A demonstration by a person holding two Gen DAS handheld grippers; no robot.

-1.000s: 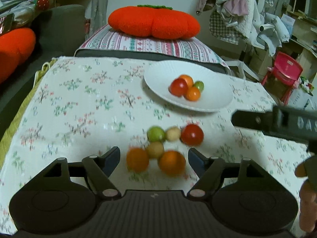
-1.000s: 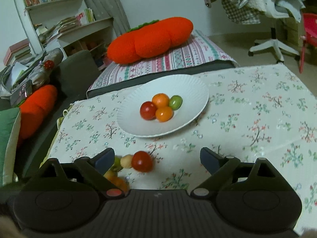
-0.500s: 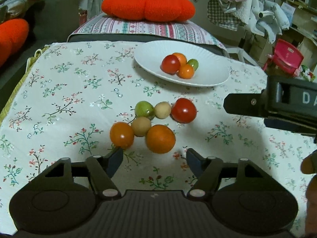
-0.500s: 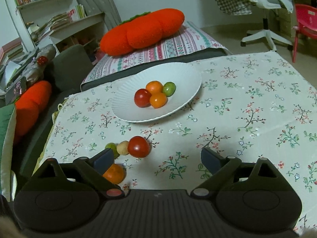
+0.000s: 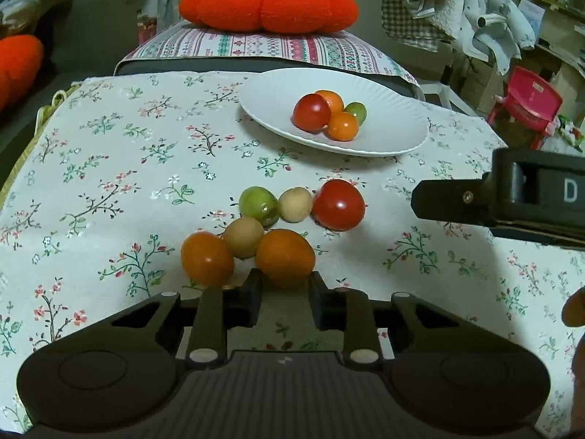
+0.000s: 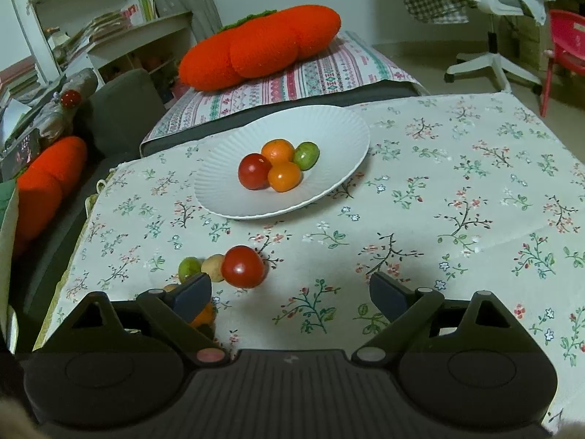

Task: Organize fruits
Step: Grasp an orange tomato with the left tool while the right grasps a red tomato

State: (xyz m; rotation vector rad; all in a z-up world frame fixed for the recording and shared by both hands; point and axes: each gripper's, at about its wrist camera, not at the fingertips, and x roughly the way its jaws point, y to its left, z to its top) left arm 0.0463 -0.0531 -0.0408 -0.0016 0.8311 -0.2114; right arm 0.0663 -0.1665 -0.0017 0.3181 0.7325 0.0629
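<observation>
Several small fruits lie in a cluster on the flowered tablecloth: a red tomato point(image 5: 338, 205), a green one point(image 5: 257, 205), two pale ones, and two orange ones. My left gripper point(image 5: 284, 289) is closing, and its pads touch the near sides of the right orange fruit point(image 5: 285, 258). The other orange fruit point(image 5: 206, 258) lies just left of the fingers. My right gripper point(image 6: 292, 289) hangs open over bare cloth with nothing between its fingers. The red tomato point(image 6: 243, 266) sits just ahead of its left finger. A white plate point(image 5: 395, 135) further back holds several fruits.
One finger of the right gripper point(image 5: 449, 201) reaches in from the right, close to the red tomato. Behind the table, an orange pumpkin cushion point(image 5: 267, 7) lies on a striped pillow. A red child's chair point(image 5: 526, 106) and a clothes-laden chair stand at the far right.
My left gripper has come down closer to the fruit cluster, and its jaws have narrowed from wide apart to hugging the right orange fruit. The right gripper has stayed wide open.
</observation>
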